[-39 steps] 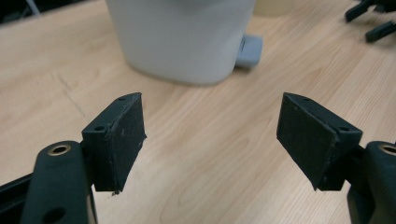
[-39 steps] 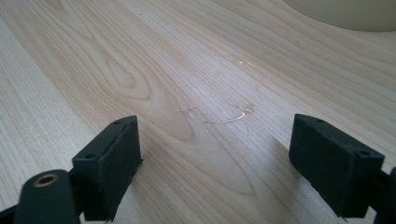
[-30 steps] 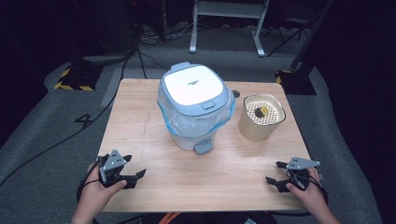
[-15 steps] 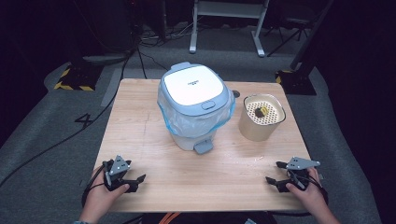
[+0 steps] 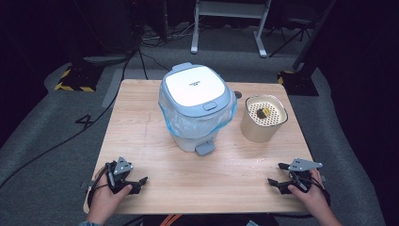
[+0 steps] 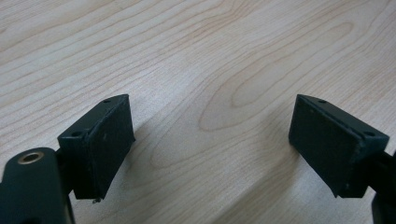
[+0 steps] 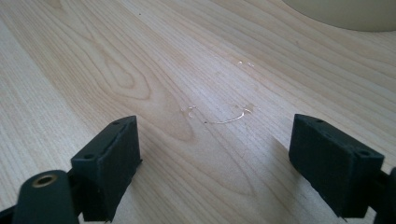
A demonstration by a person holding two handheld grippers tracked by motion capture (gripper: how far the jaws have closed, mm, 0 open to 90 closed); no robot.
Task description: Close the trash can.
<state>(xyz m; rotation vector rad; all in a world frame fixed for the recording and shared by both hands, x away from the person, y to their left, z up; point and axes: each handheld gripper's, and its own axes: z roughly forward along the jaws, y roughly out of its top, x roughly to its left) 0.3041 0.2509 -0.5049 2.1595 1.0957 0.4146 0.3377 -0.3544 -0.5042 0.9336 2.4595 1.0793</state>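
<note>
A small pedal bin (image 5: 196, 108) with a white lid, blue rim and clear liner stands mid-table. Right of it is a beige cylinder (image 5: 263, 125) with a perforated top. My left gripper (image 5: 137, 183) rests low over the table's front left corner, held by a hand. Its jaws have just been opening and stand open, and the left gripper view (image 6: 210, 121) has bare wood between them. My right gripper (image 5: 276, 173) sits at the front right, open, over bare wood in the right gripper view (image 7: 215, 140).
The wooden table (image 5: 141, 122) ends just behind both hands. The bin's pedal (image 5: 205, 149) sticks out toward me. A faint shiny ring mark (image 7: 224, 116) lies ahead of the right jaws, with the cylinder's base (image 7: 345, 11) beyond. Cables and stands sit on the dark floor.
My left hand has sunk toward the table near the front edge and its jaws have spread a little. The right hand and the bin have not moved.
</note>
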